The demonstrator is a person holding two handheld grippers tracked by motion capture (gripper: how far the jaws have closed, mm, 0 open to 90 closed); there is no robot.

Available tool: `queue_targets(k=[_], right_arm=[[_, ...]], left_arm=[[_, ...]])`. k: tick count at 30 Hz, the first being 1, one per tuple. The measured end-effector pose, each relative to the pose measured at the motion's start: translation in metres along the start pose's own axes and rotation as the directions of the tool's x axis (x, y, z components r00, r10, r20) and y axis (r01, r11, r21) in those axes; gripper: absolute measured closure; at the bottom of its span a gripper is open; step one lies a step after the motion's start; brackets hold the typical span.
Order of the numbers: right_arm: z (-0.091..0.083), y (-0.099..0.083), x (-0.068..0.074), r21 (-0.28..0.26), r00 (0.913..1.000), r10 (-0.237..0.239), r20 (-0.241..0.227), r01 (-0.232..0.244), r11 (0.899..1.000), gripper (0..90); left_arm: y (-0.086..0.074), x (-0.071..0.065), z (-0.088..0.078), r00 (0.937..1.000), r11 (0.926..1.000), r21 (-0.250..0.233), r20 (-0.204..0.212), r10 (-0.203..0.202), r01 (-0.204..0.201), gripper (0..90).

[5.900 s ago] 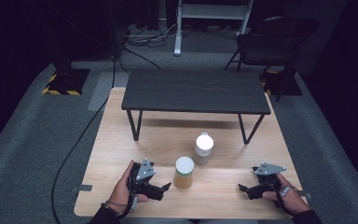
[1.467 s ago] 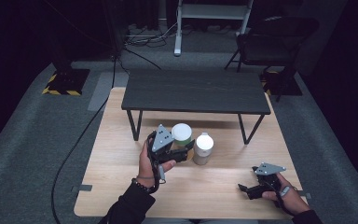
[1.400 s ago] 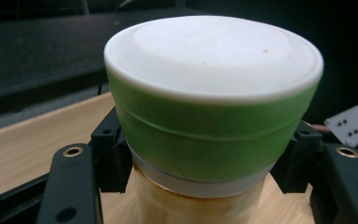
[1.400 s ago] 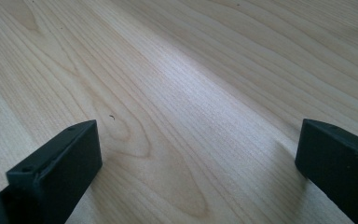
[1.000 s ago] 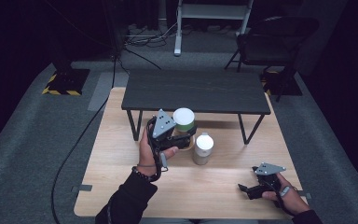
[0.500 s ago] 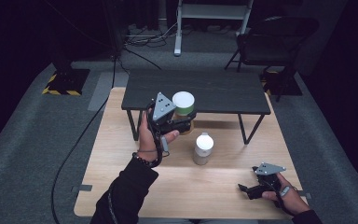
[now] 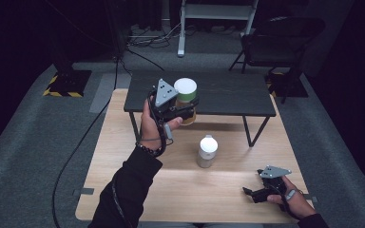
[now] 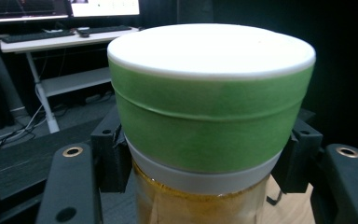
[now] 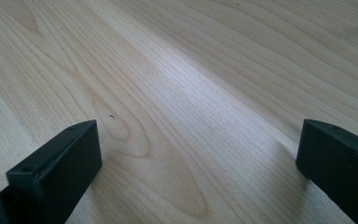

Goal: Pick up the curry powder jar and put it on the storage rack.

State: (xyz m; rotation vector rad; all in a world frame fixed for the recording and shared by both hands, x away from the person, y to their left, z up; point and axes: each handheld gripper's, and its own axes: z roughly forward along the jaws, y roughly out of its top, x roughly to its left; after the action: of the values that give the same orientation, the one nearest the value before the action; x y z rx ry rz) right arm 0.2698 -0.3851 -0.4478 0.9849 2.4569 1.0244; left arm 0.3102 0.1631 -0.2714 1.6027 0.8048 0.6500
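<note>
Light wooden table point(image 7: 123, 156) — small black bench point(image 7: 228, 97) and white-lidded jar point(image 7: 207, 152) on it.

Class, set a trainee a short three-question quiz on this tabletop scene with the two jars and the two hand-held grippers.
1. True or false: the left gripper is shut on the green-banded jar.
2. Where does the white-capped jar stand? A) on the black bench B) on the wooden table C) between the right gripper's jaws
3. Fill in: the right gripper rests low at the wooden table with its jaws ____ and nothing between them.

Key
1. True: in the left gripper view the jaws clamp the jar just under its green band, and it is held up in front of the black bench.
2. B
3. open
</note>
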Motion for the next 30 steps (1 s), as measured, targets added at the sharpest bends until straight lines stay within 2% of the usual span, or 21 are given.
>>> queue_targets(k=[19, 30], right_arm=[[0.0, 0.0, 0.0, 0.0, 1.0, 0.001, 0.0, -0.001, 1.0, 0.0], [0.0, 0.0, 0.0, 0.0, 1.0, 0.001, 0.0, -0.001, 1.0, 0.0]], left_arm=[[0.013, 0.021, 0.034, 0.9982, 1.0, 0.003, -0.06, -0.007, 0.007, 34.7], [0.016, 0.027, 0.054, 0.9958, 0.9998, 0.017, -0.091, -0.008, 0.01, 34.6]])
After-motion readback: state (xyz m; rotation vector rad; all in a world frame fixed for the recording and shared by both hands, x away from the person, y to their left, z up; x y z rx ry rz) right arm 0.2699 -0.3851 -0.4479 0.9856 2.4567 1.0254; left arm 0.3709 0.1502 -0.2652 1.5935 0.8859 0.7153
